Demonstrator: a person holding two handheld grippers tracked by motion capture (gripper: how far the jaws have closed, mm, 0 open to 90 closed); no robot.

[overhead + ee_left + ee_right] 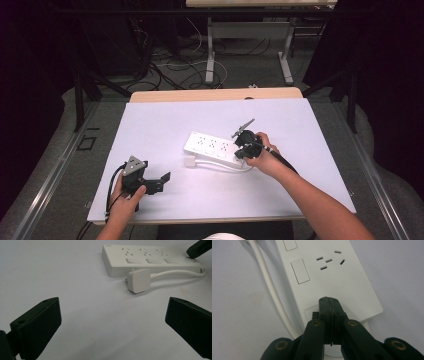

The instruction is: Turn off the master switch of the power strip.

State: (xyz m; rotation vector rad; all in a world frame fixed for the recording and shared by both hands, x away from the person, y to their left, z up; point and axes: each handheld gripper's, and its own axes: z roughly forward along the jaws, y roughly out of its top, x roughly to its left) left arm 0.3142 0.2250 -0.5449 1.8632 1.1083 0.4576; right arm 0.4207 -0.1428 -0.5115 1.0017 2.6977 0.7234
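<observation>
A white power strip [212, 147] with several sockets and rocker switches lies mid-table, its white cable [269, 287] looping along its near side to a white plug [189, 162] lying flat by its left end. My right gripper [242, 151] is shut, with nothing between its jaws. In the right gripper view, that gripper [329, 301] rests its closed tips on the strip's [332, 277] end panel, past the last switch. My left gripper [162, 182] stands open near the table's front left, apart from everything. The left gripper view looks between its spread jaws [112, 325] toward the plug [138, 280] and strip [150, 260].
A white sheet [300, 180] covers the table, bare around the strip. The wooden far edge [215, 95] shows behind it. Beyond, on the floor, lie tangled cables [170, 70] and the legs of another table [210, 50].
</observation>
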